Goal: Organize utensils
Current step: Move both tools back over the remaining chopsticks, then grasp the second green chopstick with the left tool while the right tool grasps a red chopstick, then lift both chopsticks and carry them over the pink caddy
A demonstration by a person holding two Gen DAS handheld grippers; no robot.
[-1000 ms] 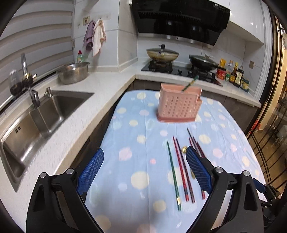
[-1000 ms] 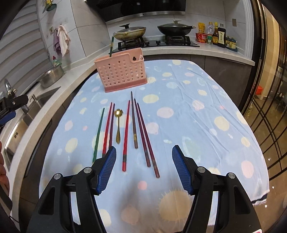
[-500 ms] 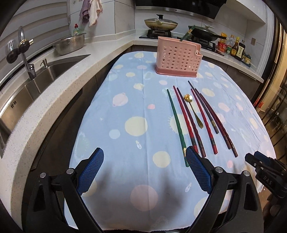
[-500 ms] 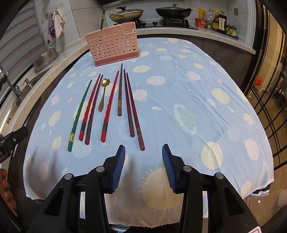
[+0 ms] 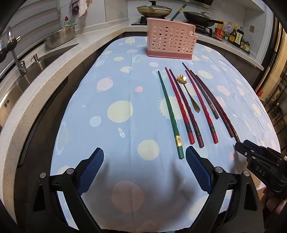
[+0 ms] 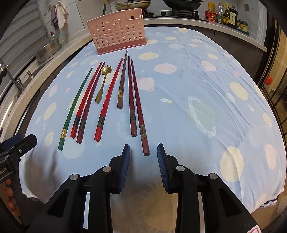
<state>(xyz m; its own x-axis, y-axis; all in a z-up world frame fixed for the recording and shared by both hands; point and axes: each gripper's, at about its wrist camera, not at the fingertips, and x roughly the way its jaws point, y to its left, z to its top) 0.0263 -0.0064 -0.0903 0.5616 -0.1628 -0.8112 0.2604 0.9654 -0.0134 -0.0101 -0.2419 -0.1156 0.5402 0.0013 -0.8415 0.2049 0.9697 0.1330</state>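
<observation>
Several chopsticks lie side by side on the blue spotted tablecloth [image 6: 197, 93]: a green one [image 5: 170, 114], red and dark red ones, and a brown one [image 6: 121, 84]. A gold spoon [image 6: 102, 86] lies among them. Behind stands a pink perforated holder [image 6: 118, 37] with one green chopstick upright in it. My right gripper [image 6: 143, 148] hangs low, its jaws closing. The near end of the rightmost dark red chopstick [image 6: 141, 123] sits just ahead of its tips, and the pads are not touching it. My left gripper [image 5: 143, 152] is open with nothing between its fingers, and the green chopstick's end is beside its right finger.
A counter with a steel sink [image 5: 10, 96] and a metal bowl [image 5: 60, 36] runs along the left. Pans on a stove [image 5: 154, 10] and sauce bottles [image 5: 231, 35] stand behind the table. The cloth's right half [image 6: 224, 107] holds no utensils.
Both grippers have sunk toward the tablecloth and tipped further down. The right jaws have narrowed a lot. The chopsticks have not moved.
</observation>
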